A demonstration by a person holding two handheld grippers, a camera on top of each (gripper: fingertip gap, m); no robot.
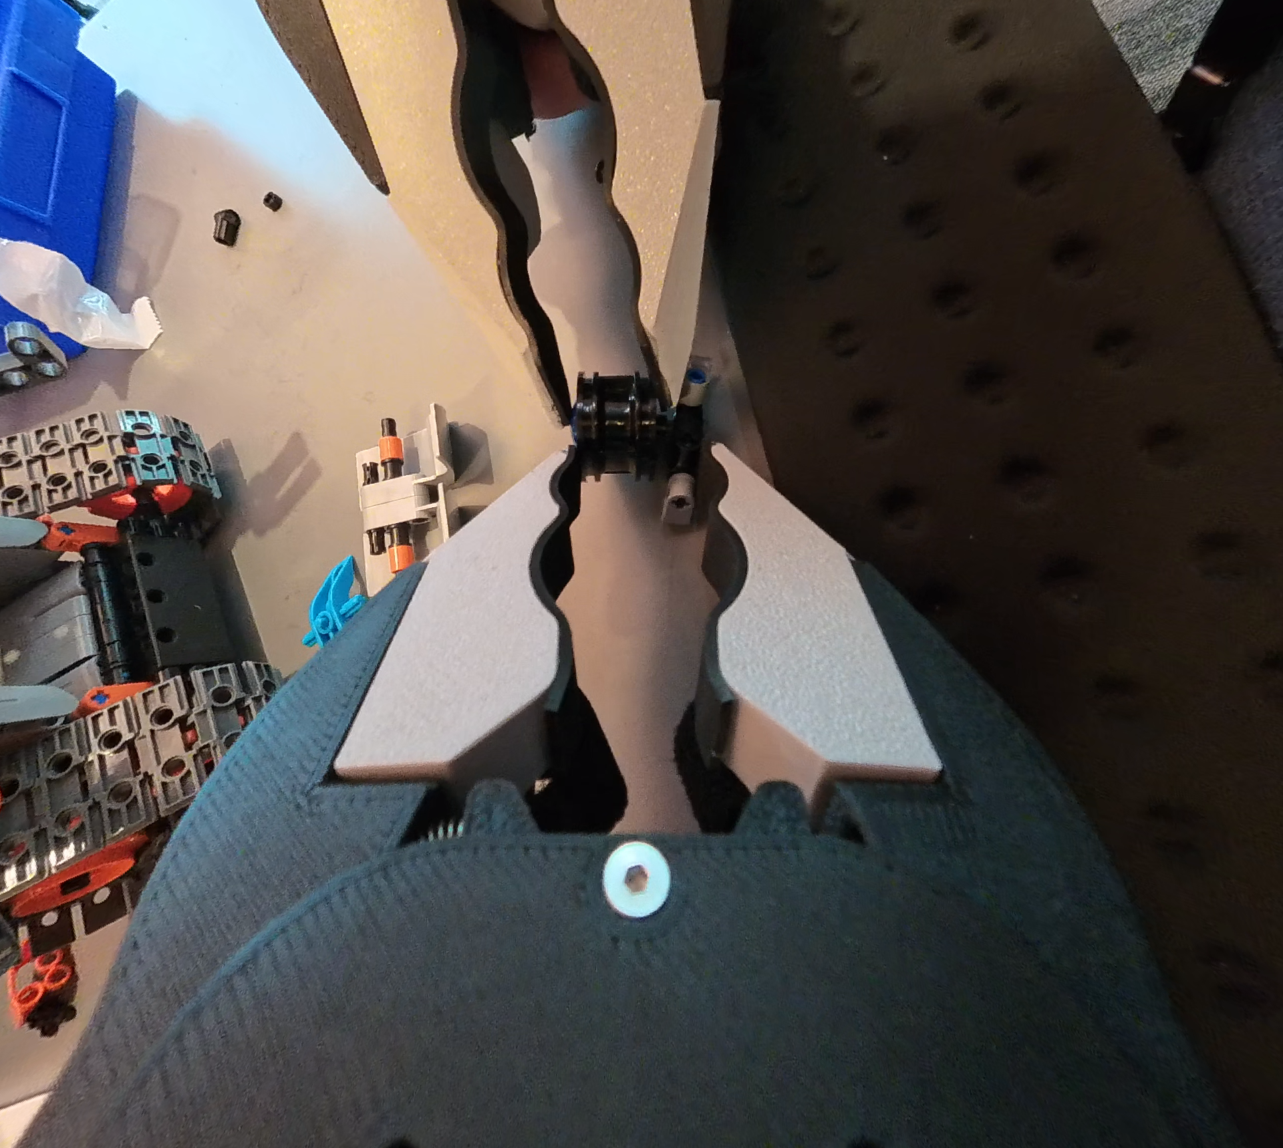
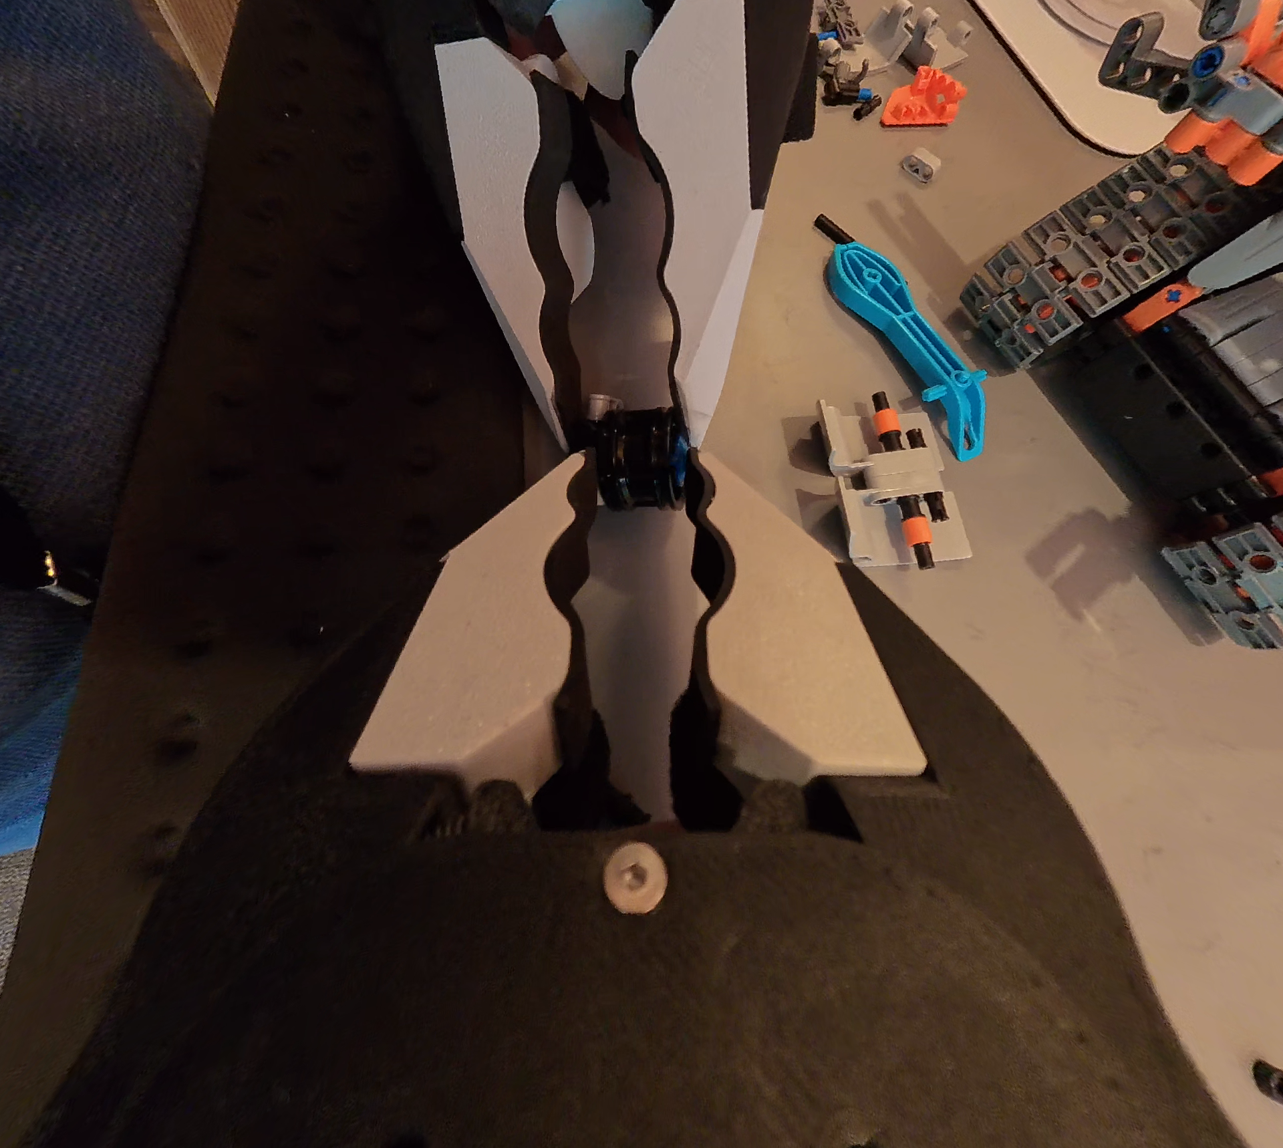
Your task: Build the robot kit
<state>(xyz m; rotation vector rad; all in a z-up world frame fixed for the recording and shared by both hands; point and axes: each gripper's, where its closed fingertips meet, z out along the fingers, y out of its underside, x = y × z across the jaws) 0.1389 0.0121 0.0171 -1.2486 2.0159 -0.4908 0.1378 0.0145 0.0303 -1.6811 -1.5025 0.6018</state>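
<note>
1. Over on the far side of the grey tabletop sits the biggest thing, a tracked brick vehicle in grey, black and orange, well apart from both grippers.
2. Both grippers meet tip to tip. The left gripper and right gripper each look clamped on the same small black pulley assembly, held between them above the table. My take: keep both squeezes steady and square so it doesn't twist.
3. Nearby lies a blue plastic tool, just beside a grey panel with orange bushes.
4. Tiny loose bits sit farther off; nothing blocks the grip.
</note>
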